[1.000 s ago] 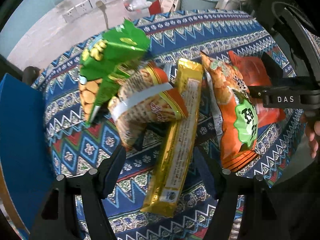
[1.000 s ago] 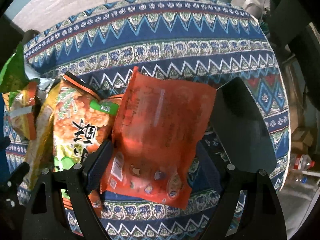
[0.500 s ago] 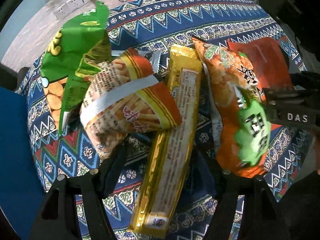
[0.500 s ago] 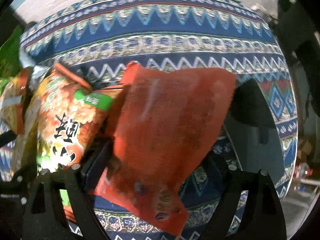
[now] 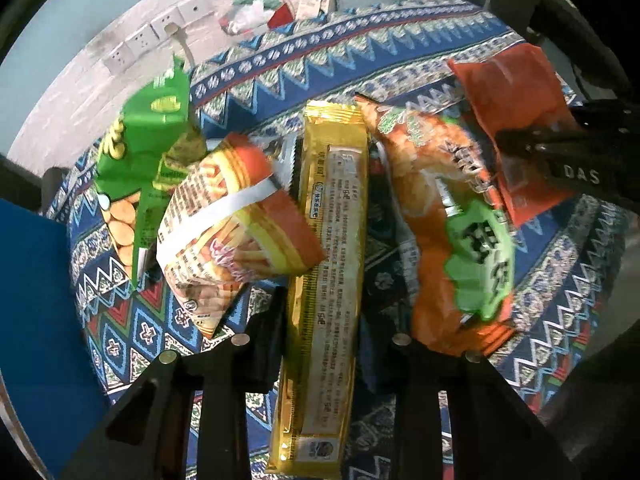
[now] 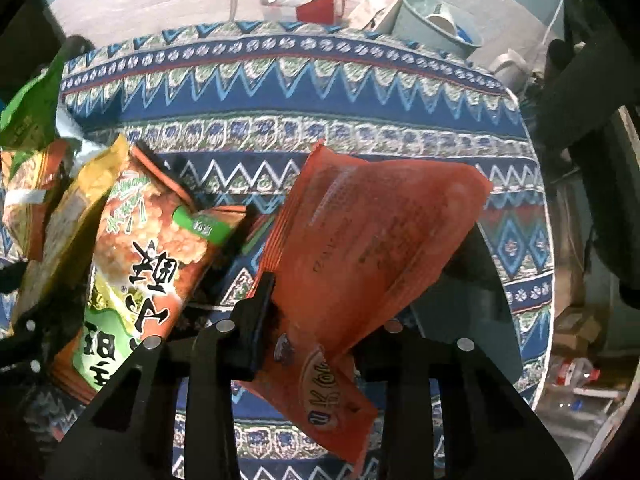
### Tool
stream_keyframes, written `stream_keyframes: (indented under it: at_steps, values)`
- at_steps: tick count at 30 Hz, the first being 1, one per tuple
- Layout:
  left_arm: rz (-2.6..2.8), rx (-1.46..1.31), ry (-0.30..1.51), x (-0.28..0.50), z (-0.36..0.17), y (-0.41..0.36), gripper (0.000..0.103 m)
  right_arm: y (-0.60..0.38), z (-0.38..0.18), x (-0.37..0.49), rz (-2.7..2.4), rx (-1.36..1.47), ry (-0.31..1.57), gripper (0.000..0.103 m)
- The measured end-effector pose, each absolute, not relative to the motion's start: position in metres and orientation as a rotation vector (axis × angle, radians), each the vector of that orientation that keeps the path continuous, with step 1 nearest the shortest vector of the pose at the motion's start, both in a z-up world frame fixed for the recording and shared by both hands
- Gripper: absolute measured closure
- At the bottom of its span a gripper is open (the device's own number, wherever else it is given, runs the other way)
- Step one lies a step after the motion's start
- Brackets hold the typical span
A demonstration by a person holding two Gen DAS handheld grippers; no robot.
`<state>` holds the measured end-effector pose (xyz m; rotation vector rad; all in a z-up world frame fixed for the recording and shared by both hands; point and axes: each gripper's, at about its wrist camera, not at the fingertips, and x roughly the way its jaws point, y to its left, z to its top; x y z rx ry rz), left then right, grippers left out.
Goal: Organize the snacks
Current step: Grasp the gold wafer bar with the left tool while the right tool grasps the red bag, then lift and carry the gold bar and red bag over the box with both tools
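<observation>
looking like mid-sort on the snack pile, both grippers busy at once; left gripper closing its jaws on the long gold foil biscuit pack, gripping it around the lower half, pack pointing straight ahead over the blue zigzag patterned tablecloth; right gripper pinching the flat red-orange plastic snack pouch near its bottom end, pouch tilting up and off to the right, apparently clear of the cloth; can't tell if the gold pack is fully off the table or dragging.

sitting beside the gold pack: puffy orange-and-yellow fries bag on one side, orange chip bag with a green label on the other, green cracker bag furthest left, all crowding together and partly overlapping.

probably next: carrying each held pack to its own spot and laying it flat, parallel to the rest; needing care not to swipe the neighbouring bags; both tools aiming forward and slightly down, side by side.
</observation>
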<state>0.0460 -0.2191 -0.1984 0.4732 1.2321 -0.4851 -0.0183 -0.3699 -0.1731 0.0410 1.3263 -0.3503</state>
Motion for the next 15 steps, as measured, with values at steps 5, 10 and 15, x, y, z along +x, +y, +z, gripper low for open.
stream_keyframes:
  at_steps: [5, 10, 15]
  values:
    - [-0.508, 0.45, 1.194, 0.036, -0.174, -0.213, 0.072, -0.379, -0.149, -0.025, -0.372, 0.037, 1.274, 0.071]
    - [-0.52, 0.42, 1.162, 0.033, -0.151, -0.2, 0.074, -0.375, -0.129, -0.018, -0.369, 0.049, 1.234, 0.071]
    - [-0.521, 0.382, 1.134, 0.032, -0.132, -0.189, 0.074, -0.369, -0.117, -0.025, -0.346, 0.054, 1.198, 0.071]
